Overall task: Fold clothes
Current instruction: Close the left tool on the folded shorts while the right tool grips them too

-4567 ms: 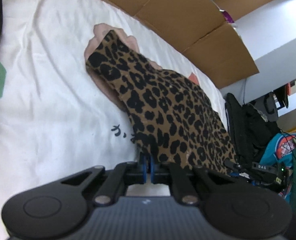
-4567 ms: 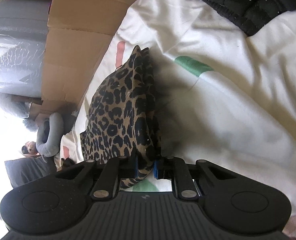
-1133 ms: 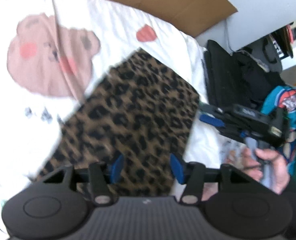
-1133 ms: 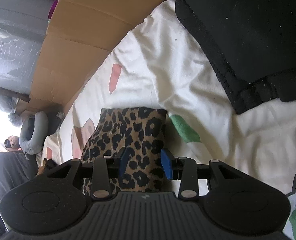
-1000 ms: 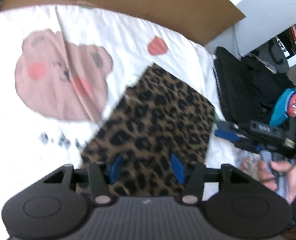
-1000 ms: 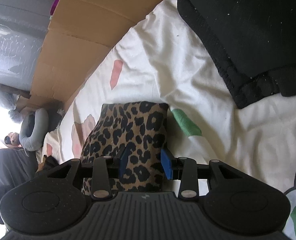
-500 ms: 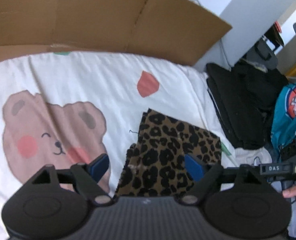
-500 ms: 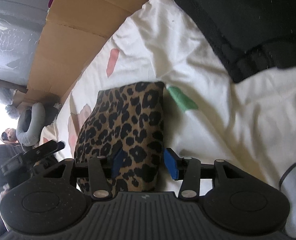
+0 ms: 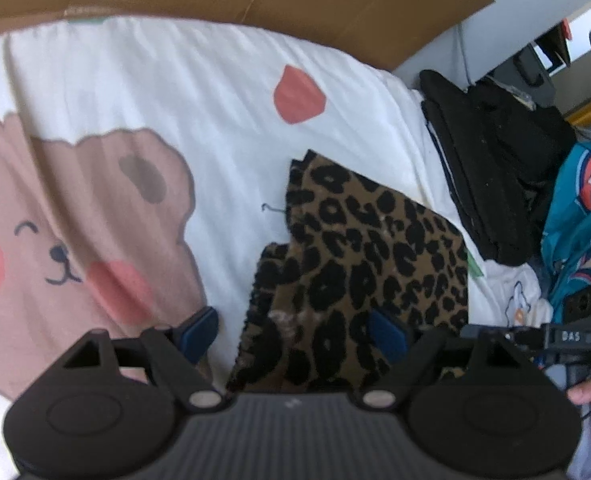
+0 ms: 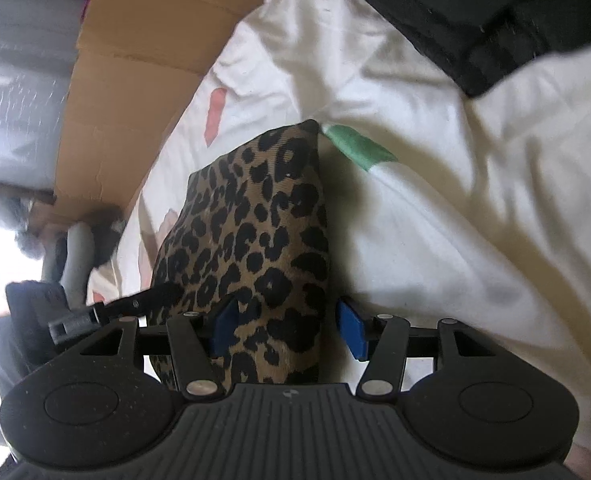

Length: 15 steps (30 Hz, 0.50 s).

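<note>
Now my left tool (image 9: 293,334) is spread wide and holds nothing, and my right tool (image 10: 287,326) is opening with nothing pinched. If I bump down, a blue pad could snag the leopard-print cloth (image 9: 367,248) and spoil its fold. It lies folded on the bear bedsheet (image 9: 175,92), under both tools.

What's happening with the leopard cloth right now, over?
Left gripper open, holding nothing. Right gripper opening, pads off the fabric. Leopard cloth folded flat on the bear sheet. Black clothes pile alongside, not in the way.
</note>
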Tool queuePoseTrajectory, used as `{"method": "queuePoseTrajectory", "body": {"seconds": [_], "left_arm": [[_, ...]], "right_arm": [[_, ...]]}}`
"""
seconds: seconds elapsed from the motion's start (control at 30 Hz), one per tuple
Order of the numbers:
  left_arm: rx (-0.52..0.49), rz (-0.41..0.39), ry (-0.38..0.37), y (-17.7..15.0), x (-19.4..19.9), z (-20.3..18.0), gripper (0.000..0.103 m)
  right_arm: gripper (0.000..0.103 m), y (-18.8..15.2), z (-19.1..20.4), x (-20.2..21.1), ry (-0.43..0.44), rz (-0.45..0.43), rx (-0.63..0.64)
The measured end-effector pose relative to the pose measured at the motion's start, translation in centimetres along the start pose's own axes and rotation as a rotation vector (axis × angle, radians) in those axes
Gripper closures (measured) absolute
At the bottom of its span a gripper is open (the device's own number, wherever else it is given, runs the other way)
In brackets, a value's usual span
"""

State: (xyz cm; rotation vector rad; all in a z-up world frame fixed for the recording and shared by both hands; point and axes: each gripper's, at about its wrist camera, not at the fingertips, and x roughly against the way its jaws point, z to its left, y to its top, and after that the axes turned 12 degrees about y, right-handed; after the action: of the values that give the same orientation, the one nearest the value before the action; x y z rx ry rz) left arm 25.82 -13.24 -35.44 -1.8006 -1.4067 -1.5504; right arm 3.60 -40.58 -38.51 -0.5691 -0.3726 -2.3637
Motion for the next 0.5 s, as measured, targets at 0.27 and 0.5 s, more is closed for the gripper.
{"method": "queuePoseTrajectory", "body": {"seconds": [0.27,0.5], "left_arm": [[0.024,-0.034,-0.071,0.1,0.5,1.0,0.055],[0.059,-0.015,-0.101,0.5,0.9,1.6,0.060]], "right_arm": [[0.081,-0.3,0.5,-1.2,0.032,0.027,-0.012],[0.083,0.0,1.4,-0.8,0.042,0.031,0.016]]}}
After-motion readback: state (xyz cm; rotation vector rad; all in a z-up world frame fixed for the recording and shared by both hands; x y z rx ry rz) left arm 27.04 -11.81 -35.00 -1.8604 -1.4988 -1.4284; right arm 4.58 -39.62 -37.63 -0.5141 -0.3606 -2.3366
